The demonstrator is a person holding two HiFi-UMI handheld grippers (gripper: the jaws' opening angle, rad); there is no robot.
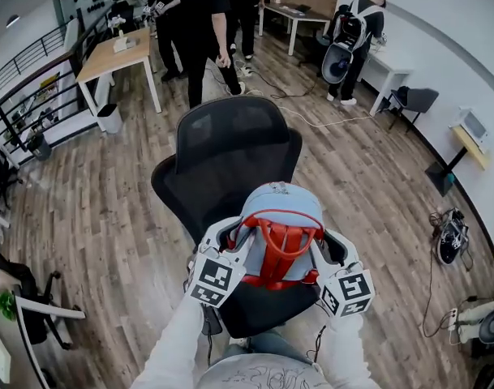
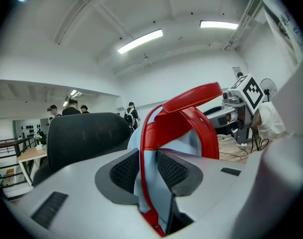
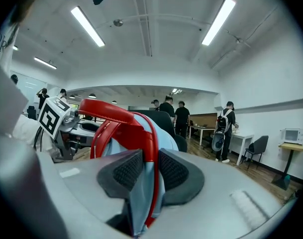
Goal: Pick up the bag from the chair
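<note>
A light-blue bag with red straps is held above the seat of a black mesh office chair. My left gripper is shut on the bag's left side, with blue fabric and a red strap pinched between its pads. On the bag's right side my right gripper is shut on it too, its pads clamping blue fabric and red trim. The red handle arches above both grippers. Whether the bag still touches the seat cannot be told.
Wooden floor surrounds the chair. Several people stand at the back near a wooden table. A person with a backpack stands by a white desk. Cables lie on the floor; another chair is at the lower left.
</note>
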